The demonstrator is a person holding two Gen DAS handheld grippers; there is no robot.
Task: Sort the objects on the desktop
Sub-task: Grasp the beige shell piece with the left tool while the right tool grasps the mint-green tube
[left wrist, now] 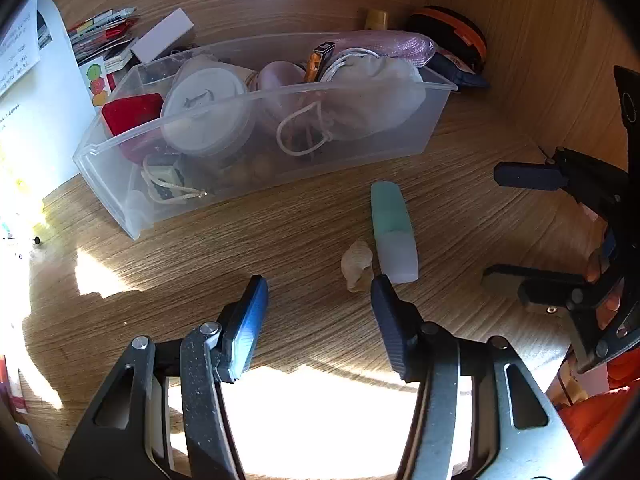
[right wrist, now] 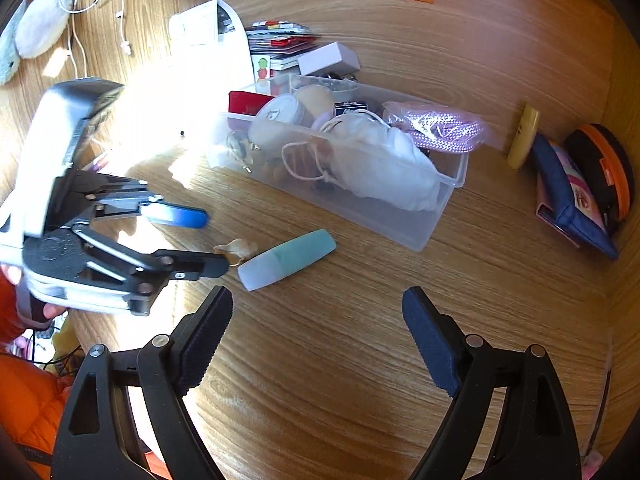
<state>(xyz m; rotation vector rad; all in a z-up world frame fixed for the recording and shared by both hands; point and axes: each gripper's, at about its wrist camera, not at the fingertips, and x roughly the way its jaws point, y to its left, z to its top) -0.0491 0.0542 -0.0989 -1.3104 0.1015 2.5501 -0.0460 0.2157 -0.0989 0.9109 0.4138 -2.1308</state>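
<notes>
- On the left, papers (right wrist: pixel 208 26) and a stack of cards (right wrist: pixel 280 40) lean at the back wall with a white box (right wrist: pixel 328 58) beside them; they sit behind the bin and out of your path.
- Your left gripper (right wrist: pixel 218 242) hangs low over the table (right wrist: pixel 360 340), tilted down, jaws parted with nothing pressed between them; its near finger sits right at the shell (right wrist: pixel 236 250), which lies partly at the mouth of the jaws, so you look set to pick that first.
- The shell lies on the table just beside the white end of the green and white tube (right wrist: pixel 288 258); the two are so close that closing on one may nudge the other.
- The clear bin (right wrist: pixel 440 216) stands behind them, already crowded: a round lidded tub (left wrist: pixel 206 108), a red case (left wrist: pixel 132 114), a drawstring pouch (left wrist: pixel 372 96), a purple bag (right wrist: pixel 440 128); its near wall is what you must lift over.
- Your right gripper (right wrist: pixel 318 340) is spread wide and empty, short of the tube, probably waiting its turn.
- At far right a yellow piece (right wrist: pixel 524 136), a blue pouch (right wrist: pixel 568 208) and an orange-rimmed case (right wrist: pixel 604 172) rest in the corner, well apart.
</notes>
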